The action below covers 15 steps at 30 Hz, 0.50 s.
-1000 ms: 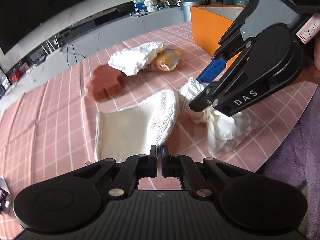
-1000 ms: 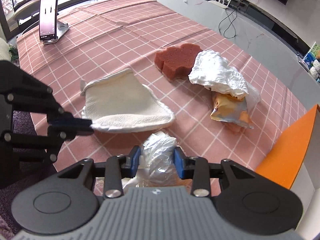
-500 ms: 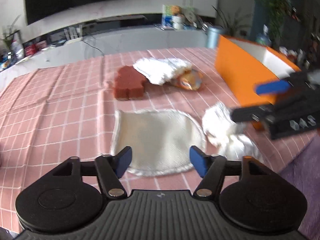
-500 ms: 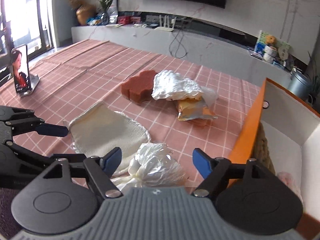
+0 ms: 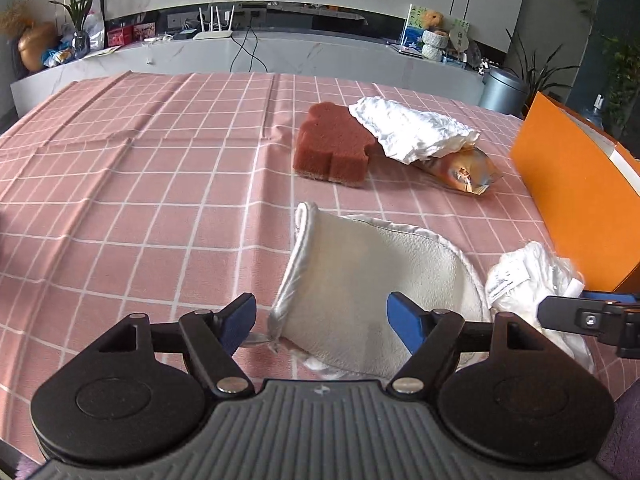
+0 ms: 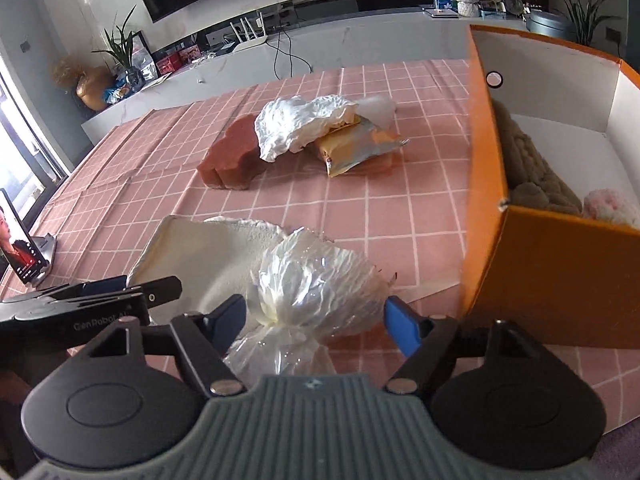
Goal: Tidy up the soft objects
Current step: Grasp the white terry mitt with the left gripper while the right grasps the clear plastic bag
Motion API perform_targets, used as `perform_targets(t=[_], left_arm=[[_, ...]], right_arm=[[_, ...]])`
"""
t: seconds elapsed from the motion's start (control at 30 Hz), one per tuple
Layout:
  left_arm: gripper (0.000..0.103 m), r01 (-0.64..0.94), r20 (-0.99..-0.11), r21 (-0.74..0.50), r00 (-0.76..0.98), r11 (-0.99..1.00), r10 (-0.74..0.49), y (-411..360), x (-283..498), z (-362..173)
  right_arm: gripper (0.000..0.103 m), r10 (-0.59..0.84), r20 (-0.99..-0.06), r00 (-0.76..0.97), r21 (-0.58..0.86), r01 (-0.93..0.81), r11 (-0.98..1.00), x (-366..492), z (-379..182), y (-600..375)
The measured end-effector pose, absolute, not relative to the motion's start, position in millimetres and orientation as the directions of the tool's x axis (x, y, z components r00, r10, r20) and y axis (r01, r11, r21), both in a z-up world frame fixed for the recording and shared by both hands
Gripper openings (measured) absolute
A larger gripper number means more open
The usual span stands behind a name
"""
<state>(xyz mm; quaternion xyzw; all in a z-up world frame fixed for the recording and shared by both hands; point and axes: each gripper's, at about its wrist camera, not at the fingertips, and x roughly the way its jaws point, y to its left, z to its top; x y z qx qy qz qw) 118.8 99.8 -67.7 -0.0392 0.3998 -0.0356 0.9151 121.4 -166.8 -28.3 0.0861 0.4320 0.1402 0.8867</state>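
A pink checked tablecloth (image 5: 140,184) is carrying a tall orange cardboard box (image 6: 560,280), a cream terry mitt (image 5: 360,280) and a crinkled clear plastic bag (image 6: 316,284). The left gripper (image 5: 322,320), just opening, is standing spread over the mitt's near edge. The right gripper (image 6: 314,322), just narrowing, is straddling the bag with its pads apart from it.

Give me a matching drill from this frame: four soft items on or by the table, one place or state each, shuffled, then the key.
1. sponge
2. cream mitt
3. plastic bag bundle
4. knitted item

A. inside the orange box
B. between the open right gripper jaws
C. partly under the crumpled white cloth
D. flat on the tablecloth, ahead of the open left gripper

Pairs: 1-C, 2-D, 3-B, 4-A
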Motion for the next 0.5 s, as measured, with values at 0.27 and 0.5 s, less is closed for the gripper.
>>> perform_targets(t=[0.27,0.5], left_arm=[[0.074,0.098,-0.735,-0.018,0.673,0.995,-0.080,72.4,118.5,-78.7],[0.041,0.157,-0.714,0.020,0.693,0.987,-0.096,54.6,113.4,-76.8]], right_arm=[[0.064,0.307,-0.742,0.596,0.226,-0.207,0.952,127.6,-41.1,-155.5],[0.061,0.309,-0.727,0.614,0.194,-0.248,0.949,125.4,-45.1,-152.7]])
